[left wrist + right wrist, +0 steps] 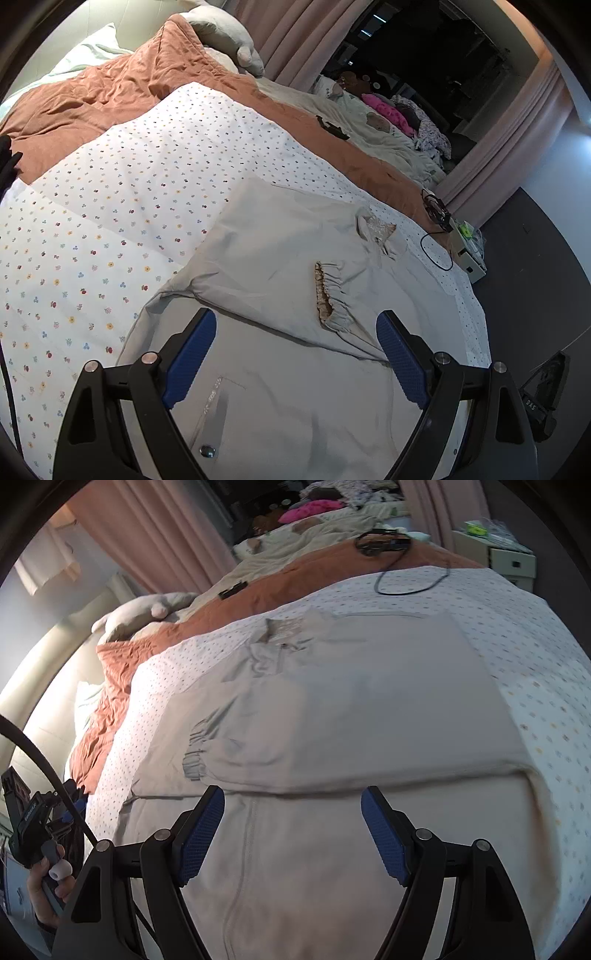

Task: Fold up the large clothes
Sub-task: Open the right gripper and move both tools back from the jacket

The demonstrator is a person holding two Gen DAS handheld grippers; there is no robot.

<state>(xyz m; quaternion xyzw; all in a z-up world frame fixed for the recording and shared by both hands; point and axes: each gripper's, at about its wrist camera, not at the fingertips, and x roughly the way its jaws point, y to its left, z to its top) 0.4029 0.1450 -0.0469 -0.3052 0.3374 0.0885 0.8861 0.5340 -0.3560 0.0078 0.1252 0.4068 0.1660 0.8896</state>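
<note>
Hovering with jaws spread and empty, both grippers [295, 354] [293, 827] should pinch the jacket [280, 251] hem corners evenly, then lift together.

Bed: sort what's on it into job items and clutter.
Job: jacket, left gripper, right gripper, both open above it.
Clutter: orange quilt, black cable, pink cloth, plush toy, white box.
</note>
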